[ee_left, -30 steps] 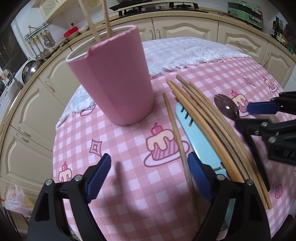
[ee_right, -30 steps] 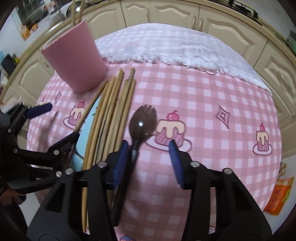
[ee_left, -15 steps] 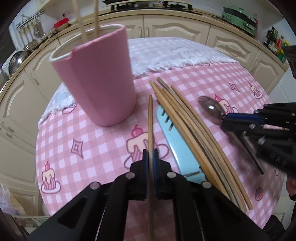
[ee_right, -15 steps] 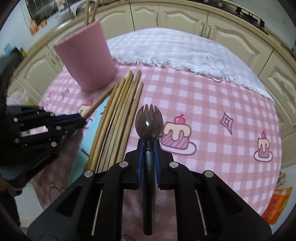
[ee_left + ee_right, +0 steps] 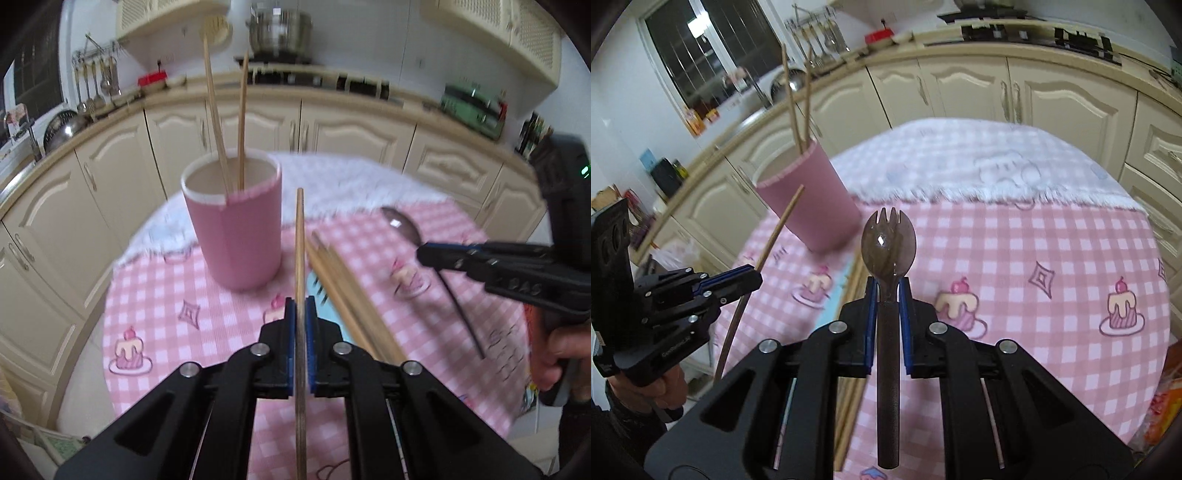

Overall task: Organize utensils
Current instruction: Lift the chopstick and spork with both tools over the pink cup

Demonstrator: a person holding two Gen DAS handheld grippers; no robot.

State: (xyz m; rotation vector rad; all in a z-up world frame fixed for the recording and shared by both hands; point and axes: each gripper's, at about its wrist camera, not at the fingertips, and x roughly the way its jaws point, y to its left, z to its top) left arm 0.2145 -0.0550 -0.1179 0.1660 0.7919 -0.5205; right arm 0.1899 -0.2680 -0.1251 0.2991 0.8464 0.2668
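Two utensils are off the counter [image 5: 1052,258] at once: our left gripper [image 5: 300,321] is clamped on a single chopstick [image 5: 300,240], our right gripper [image 5: 886,295] on the spork [image 5: 888,243] by its handle. Both point toward the pink cup [image 5: 236,236], which already holds two chopsticks [image 5: 229,122], so each likely goes in upright. Beside the cup, more chopsticks [image 5: 347,295] lie waiting.

We carry 2 matching black plastic grippers. On the left gripper [image 5: 300,321] and the right gripper [image 5: 886,295], each finger is lined with a ribbed blue pad [image 5: 870,317] and hinged on silver round-headed screws [image 5: 258,349]. Faint embossed lettering marks one arm.
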